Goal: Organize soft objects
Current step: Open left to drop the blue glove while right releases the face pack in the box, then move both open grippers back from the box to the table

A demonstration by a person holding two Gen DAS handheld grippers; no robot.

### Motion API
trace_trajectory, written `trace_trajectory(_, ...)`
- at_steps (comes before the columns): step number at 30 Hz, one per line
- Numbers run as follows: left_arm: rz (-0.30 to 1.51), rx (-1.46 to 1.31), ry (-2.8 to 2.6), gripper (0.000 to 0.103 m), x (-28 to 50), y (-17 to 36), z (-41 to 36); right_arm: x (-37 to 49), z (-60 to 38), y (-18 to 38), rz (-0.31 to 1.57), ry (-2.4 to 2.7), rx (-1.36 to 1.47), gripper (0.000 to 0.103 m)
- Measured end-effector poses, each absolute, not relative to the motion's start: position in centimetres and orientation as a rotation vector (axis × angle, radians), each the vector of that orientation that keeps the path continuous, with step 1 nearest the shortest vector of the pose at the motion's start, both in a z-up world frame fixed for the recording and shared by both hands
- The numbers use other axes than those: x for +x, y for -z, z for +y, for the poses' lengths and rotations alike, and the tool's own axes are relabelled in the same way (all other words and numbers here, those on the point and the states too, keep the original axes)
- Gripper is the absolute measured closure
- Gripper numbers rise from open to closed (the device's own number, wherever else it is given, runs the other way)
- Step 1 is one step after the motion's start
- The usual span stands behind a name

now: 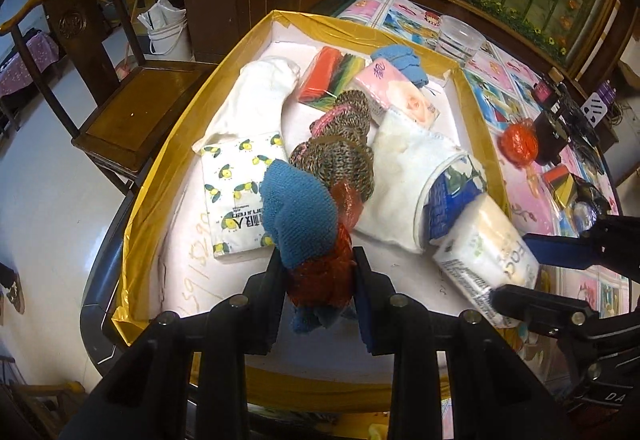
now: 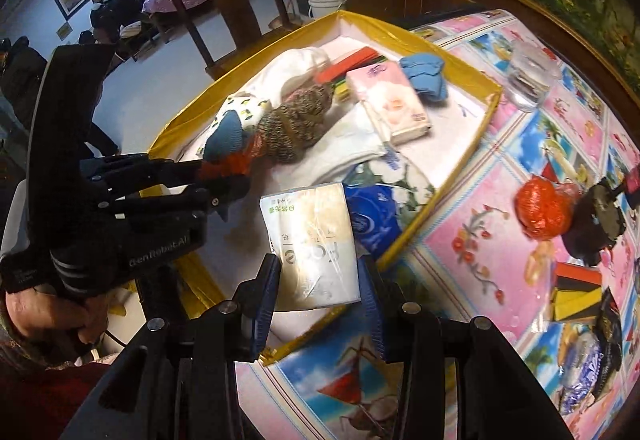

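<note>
Left wrist view: left gripper (image 1: 319, 282) clamped on a blue knitted cloth in red mesh netting (image 1: 308, 240), bundle sticking out past the fingertips over the white floor of the gold-edged box (image 1: 136, 200). Just beyond the tips, a lemon-print tissue pack (image 1: 236, 196) to the left and a brown knitted bundle (image 1: 340, 156) straight ahead; white folded cloth (image 1: 400, 180) to the right. Far right, right gripper (image 1: 516, 268) closed on a white tissue pack (image 1: 486, 252), above the box's near right corner.

Right wrist view: right gripper (image 2: 318, 280) pinching the white tissue pack (image 2: 316, 240) by its lower end, most of the pack standing past the fingertips over the box wall (image 2: 404, 236). Ahead of the tips, a blue tissue pack (image 2: 372, 220); farther on, a pink tissue pack (image 2: 392, 104). Left of the fingers, left gripper (image 2: 224, 176) with the netted cloth (image 2: 230, 144).

Risks, as judged: netting snagging on a fingertip at release, dragging the cloth back out. Pack held only at one end, so likely to tip onto the wall and slide to the tablecloth (image 2: 500, 176). Both grippers close together over one corner, so a collision possible.
</note>
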State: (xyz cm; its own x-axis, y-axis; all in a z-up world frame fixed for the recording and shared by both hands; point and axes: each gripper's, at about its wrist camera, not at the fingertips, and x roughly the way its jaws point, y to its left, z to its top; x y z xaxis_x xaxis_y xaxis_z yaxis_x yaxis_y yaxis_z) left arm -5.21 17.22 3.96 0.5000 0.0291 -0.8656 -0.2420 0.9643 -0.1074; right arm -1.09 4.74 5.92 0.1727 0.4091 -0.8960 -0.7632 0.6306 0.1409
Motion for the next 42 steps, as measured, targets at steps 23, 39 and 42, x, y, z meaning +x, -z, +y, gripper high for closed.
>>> trace_trajectory(23, 0.999, -0.223, -0.143, 0.052, -4.9, -4.9, 16.3, -0.9, 3.0, -5.7, 1.142, -0.828, -0.316, 0.049)
trace_trajectory(39, 0.956, -0.162, -0.089, 0.046, -3.9, -7.0, 9.7, 1.5, -10.0, -6.7, 1.134, -0.617, -0.072, 0.049)
trace_trajectory(42, 0.97, -0.139, -0.051, 0.045, -3.3, -6.9, 7.6, 1.6, -13.4, -6.4, 1.145, -0.563, -0.026, 0.049)
